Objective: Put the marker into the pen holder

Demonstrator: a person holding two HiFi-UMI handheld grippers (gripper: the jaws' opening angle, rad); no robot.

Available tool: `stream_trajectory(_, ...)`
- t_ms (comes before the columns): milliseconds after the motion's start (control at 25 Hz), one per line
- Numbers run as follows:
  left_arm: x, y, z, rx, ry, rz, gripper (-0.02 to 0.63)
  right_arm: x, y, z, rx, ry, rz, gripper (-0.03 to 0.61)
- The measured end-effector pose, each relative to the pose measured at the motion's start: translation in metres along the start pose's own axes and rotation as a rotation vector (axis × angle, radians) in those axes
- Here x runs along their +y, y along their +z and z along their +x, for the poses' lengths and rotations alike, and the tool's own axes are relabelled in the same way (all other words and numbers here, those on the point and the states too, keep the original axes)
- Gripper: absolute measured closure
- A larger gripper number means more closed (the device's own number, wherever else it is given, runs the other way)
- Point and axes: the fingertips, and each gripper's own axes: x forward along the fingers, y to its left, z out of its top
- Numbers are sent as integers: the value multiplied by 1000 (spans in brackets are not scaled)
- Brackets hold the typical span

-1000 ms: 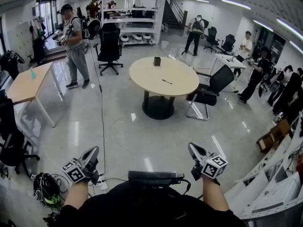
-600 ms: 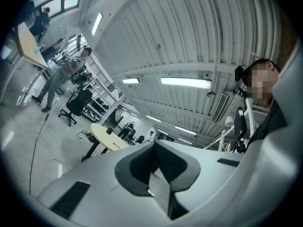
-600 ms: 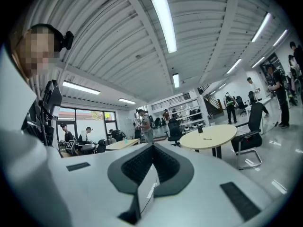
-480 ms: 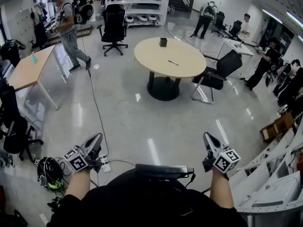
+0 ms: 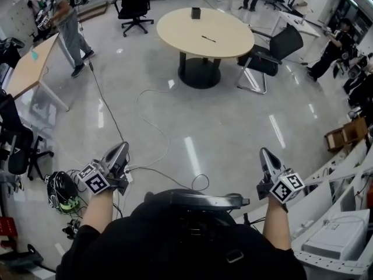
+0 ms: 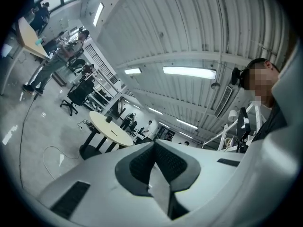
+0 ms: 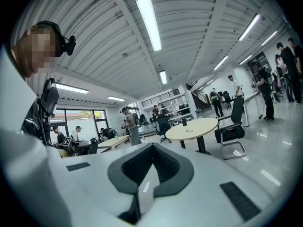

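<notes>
The marker (image 5: 208, 38) lies on the round table (image 5: 175, 28), apart from the pen holder (image 5: 196, 13) at its far edge. Only the head view shows the left gripper (image 5: 119, 151) and right gripper (image 5: 267, 156) well short of that table. Their own views show both pairs of jaws pressed together, empty.

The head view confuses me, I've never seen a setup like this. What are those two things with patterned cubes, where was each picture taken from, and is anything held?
No robot here: a person holds a two-jaw tool in each hand, the left tool and the right tool; the cubes belong to them. The head view comes from a camera on the person's head, looking down; the other two views come from a camera riding on each tool. Both tools are shut and empty. Ahead, a round table carries a marker and a dark pen holder.
</notes>
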Motion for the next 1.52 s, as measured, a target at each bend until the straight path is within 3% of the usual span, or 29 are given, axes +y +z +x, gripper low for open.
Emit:
stream_trajectory(440, -44, -32, 67, 34, -28, 9, 614, -57, 23, -30, -20, -4, -1, 578)
stream_trajectory(760, -31, -25, 106, 37, -74, 12, 614, -71, 32, -17, -28, -16, -12, 577)
stream_trajectory(1160, 63, 16, 169, 42, -139, -45, 614, -80, 56, 76, -24, -83, -47, 578)
stream_trajectory(1520, 166, 90, 223, 73, -194, -1, 614, -75, 102, 213, -58, -93, -120, 578)
